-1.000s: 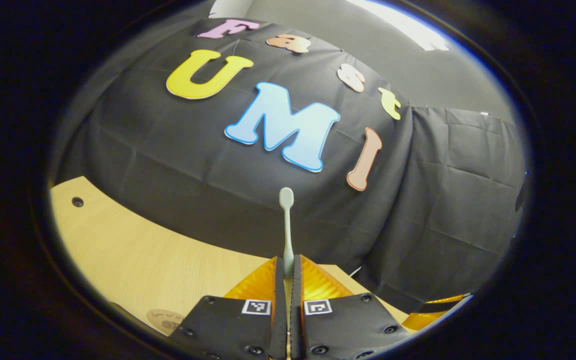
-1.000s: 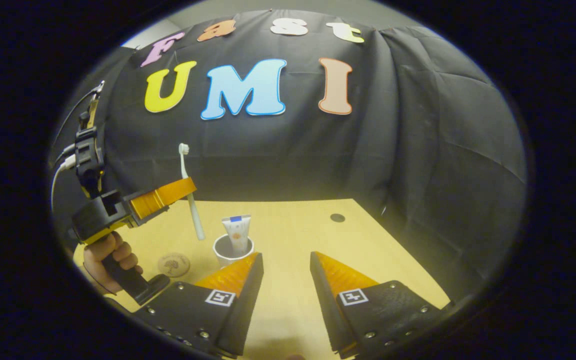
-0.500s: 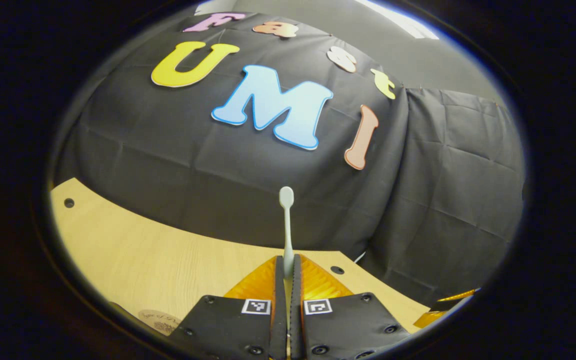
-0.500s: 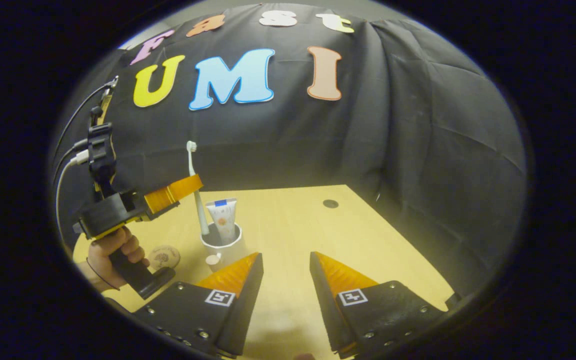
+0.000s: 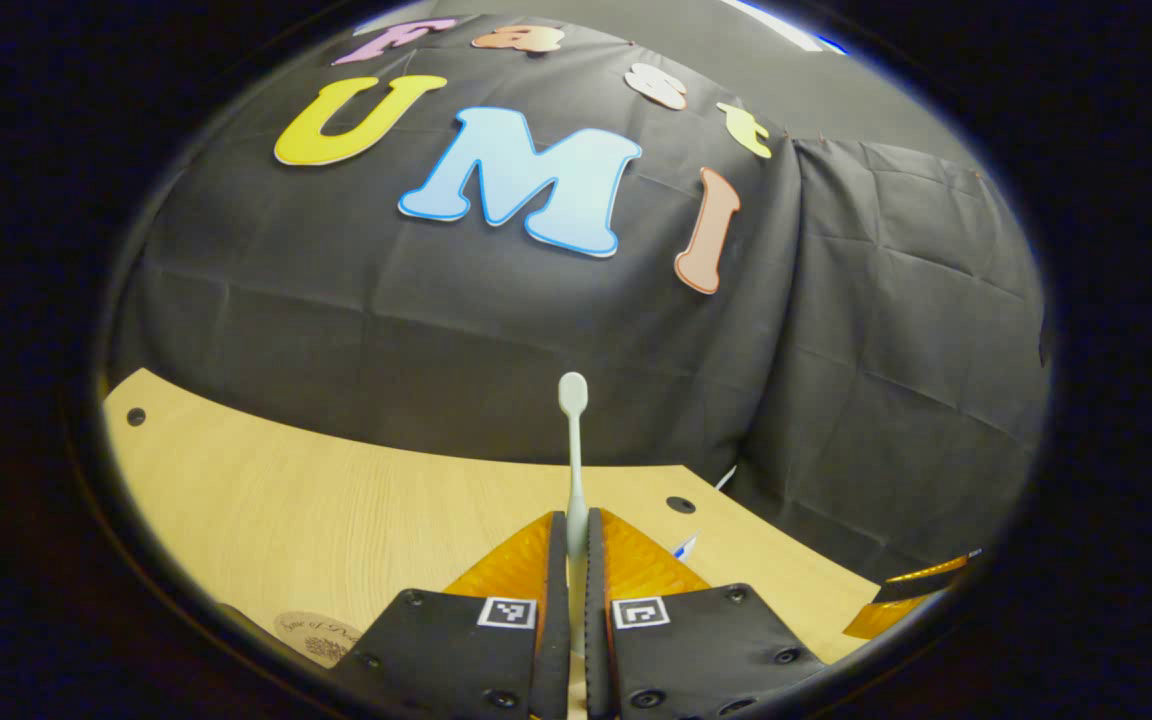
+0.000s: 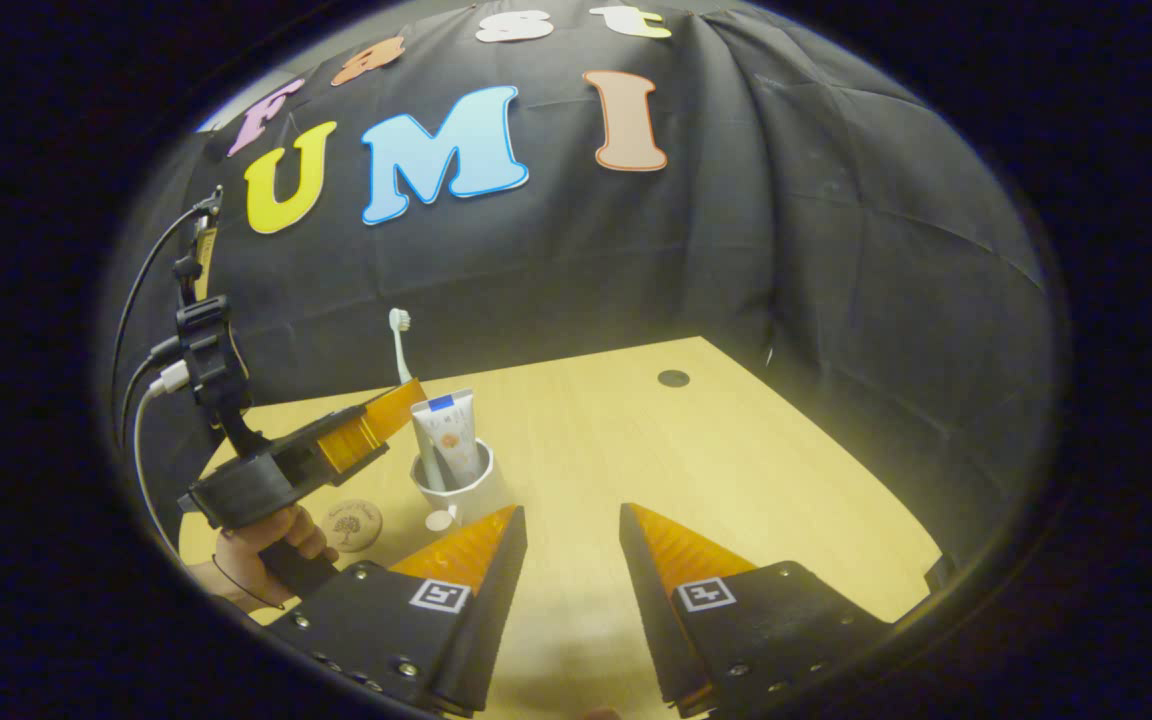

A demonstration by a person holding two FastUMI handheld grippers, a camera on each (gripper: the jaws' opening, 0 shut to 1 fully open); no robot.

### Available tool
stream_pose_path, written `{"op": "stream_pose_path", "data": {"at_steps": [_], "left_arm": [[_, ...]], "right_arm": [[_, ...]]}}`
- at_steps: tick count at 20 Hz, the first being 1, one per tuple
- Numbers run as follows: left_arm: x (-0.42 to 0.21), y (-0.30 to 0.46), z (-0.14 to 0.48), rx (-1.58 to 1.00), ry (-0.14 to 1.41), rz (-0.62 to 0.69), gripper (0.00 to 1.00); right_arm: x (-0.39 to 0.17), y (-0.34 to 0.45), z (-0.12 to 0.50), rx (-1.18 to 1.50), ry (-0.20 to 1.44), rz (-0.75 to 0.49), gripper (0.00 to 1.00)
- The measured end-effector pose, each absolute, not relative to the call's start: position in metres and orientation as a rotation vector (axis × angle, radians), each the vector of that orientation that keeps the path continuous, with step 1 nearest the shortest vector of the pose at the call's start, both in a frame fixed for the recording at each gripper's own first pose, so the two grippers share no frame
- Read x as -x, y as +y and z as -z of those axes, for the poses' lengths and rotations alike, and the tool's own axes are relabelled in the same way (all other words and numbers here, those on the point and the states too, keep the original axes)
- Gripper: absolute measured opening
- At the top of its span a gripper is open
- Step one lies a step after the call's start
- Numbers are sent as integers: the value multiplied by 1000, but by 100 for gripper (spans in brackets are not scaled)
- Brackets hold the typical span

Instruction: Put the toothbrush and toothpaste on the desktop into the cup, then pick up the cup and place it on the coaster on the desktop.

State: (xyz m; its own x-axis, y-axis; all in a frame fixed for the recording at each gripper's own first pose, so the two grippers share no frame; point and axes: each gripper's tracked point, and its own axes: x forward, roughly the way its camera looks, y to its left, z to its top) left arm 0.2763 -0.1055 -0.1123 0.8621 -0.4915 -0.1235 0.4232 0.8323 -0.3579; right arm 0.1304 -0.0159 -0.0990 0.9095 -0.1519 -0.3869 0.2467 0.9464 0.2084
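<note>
My left gripper (image 5: 573, 520) is shut on the pale toothbrush (image 5: 573, 395), which stands upright with its head up. In the right gripper view the left gripper (image 6: 404, 402) hangs just left of and above the white cup (image 6: 466, 492). The toothbrush (image 6: 399, 325) runs down into the cup beside the white toothpaste tube (image 6: 451, 435) standing in it. The round wooden coaster (image 6: 351, 525) lies left of the cup; the coaster (image 5: 316, 632) also shows at the bottom left of the left gripper view. My right gripper (image 6: 573, 530) is open over the table, right of the cup, holding nothing.
A hand (image 6: 256, 545) holds the left gripper's handle, with cables above it. A small white round piece (image 6: 439, 521) lies at the cup's foot. The wooden table (image 6: 696, 460) has a dark hole (image 6: 673, 378) near its far edge. Black cloth walls the back and right.
The left gripper has come down and carried the toothbrush from above the cup into it. The right gripper stays open and has shifted only slightly.
</note>
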Motion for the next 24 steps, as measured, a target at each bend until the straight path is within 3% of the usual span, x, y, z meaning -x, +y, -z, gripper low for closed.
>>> {"op": "stream_pose_path", "data": {"at_steps": [3,5,6,7,9,10,11,12,13,14,15,16,18,21,22,23,24], "left_arm": [[-271,-107,120,315,246,487,12],[-269,-105,125,315,269,479,17],[-267,-104,126,319,278,479,12],[-265,-105,128,320,283,476,23],[-263,-104,130,311,293,476,25],[-261,-104,131,310,297,482,17],[-260,-105,132,311,303,482,29],[-259,-107,140,309,309,478,24],[-257,-108,139,311,315,485,33],[-256,-106,140,306,325,482,35],[-254,-105,141,303,331,482,54],[-252,-101,139,303,333,478,58],[-247,-95,134,313,328,462,59],[-232,-83,130,313,332,441,51],[-227,-81,128,316,333,447,66],[-222,-78,127,313,331,435,64],[-216,-72,123,308,329,430,76]], "right_arm": [[-133,-11,99,-287,381,183,60],[-134,-13,99,-292,377,191,60],[-133,-15,99,-293,377,200,60],[-133,-16,100,-301,381,206,60],[-131,-12,103,-349,400,191,60],[-131,-11,104,-378,404,187,60],[-131,-12,106,-403,403,190,60],[-131,-13,107,-423,401,195,60],[-130,-14,107,-434,393,202,60],[-130,-15,105,-435,385,203,60],[-128,-14,104,-428,379,207,60],[-131,-13,100,-427,366,194,60],[-137,-15,96,-425,348,181,60],[-138,-6,93,-402,338,145,60],[-137,-5,94,-378,341,140,80],[-141,0,97,-371,345,117,100],[-139,7,92,-379,352,99,95]]}}
